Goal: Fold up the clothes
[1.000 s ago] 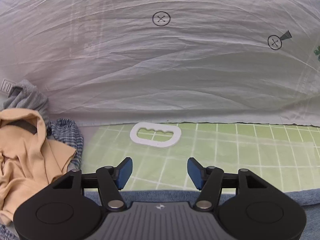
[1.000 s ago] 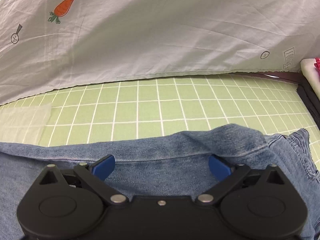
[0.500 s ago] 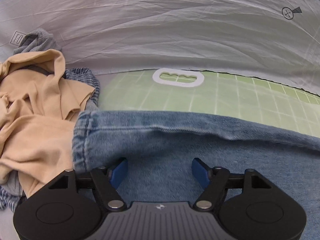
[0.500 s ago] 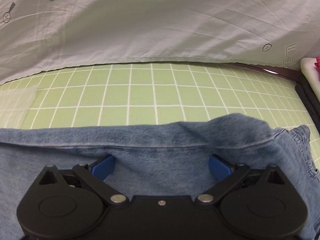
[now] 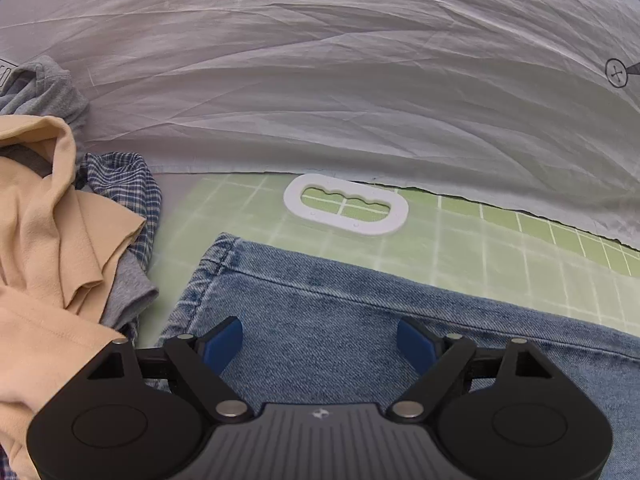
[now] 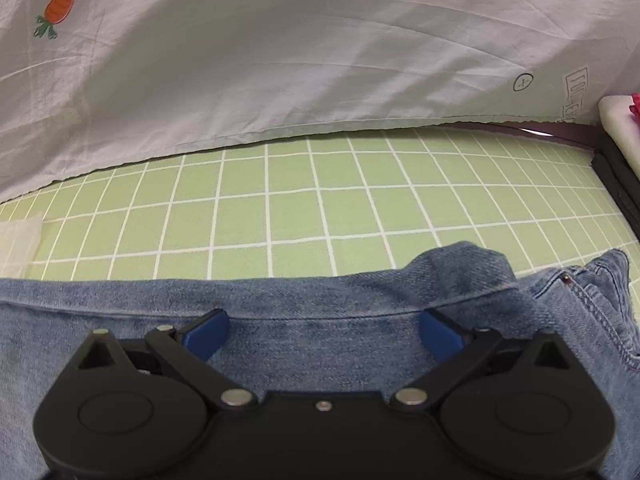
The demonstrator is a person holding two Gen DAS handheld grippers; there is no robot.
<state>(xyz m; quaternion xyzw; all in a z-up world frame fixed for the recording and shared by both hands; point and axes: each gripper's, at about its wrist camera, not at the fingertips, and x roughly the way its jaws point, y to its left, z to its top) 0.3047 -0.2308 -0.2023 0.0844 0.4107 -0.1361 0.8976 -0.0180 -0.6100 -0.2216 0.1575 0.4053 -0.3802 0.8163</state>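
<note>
A pair of blue jeans (image 5: 340, 320) lies flat on the green grid mat (image 5: 500, 248), its hemmed leg end toward the left. My left gripper (image 5: 320, 342) hovers open over the leg end, blue fingertips spread, nothing between them. In the right wrist view the jeans (image 6: 300, 312) stretch across the mat (image 6: 320, 200), with a raised fold and the waist with a rivet at the right. My right gripper (image 6: 322, 330) is open just above the denim, holding nothing.
A heap of clothes sits at the left: a beige garment (image 5: 44, 240), a blue plaid shirt (image 5: 128, 184) and a grey one (image 5: 40, 92). A white oval ring (image 5: 346, 210) lies on the mat. A wrinkled white sheet (image 6: 280, 60) backs the scene. A dark tray edge (image 6: 616, 176) is at right.
The left gripper has drawn back over the jeans, so the leg end now fills its lower view. The right gripper has barely shifted. Both stayed open.
</note>
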